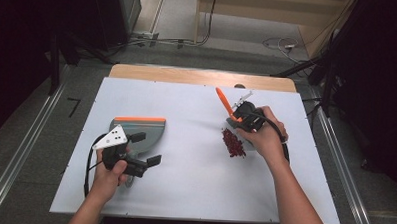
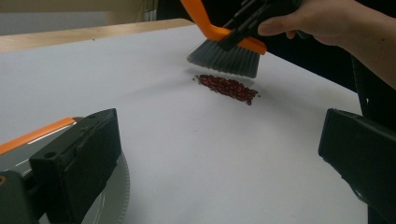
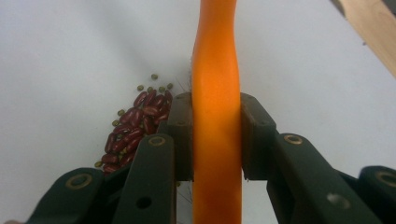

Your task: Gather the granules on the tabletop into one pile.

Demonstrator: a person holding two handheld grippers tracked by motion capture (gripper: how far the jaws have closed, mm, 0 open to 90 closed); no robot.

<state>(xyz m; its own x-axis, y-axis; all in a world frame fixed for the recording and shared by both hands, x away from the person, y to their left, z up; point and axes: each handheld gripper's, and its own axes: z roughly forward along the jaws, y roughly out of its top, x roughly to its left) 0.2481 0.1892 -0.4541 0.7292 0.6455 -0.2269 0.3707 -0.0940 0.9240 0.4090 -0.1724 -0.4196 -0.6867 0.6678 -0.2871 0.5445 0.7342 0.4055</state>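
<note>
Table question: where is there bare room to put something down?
The white table is bare along the near edge, across the middle between the dustpan and the beans, and at the far left corner. It is crowded around the brush, right gripper and beans.

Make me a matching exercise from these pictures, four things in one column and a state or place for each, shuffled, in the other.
Things:
1. brush
2. red beans
3. dustpan
4. left gripper

States or places:
A. lying in a small pile on the white table
B. open, fingers apart, beside the dustpan
C. clamped by its orange handle in the right gripper
D. grey with an orange edge, flat on the table at the person's left

Pairs: 1-C, 2-A, 3-D, 4-B
</note>
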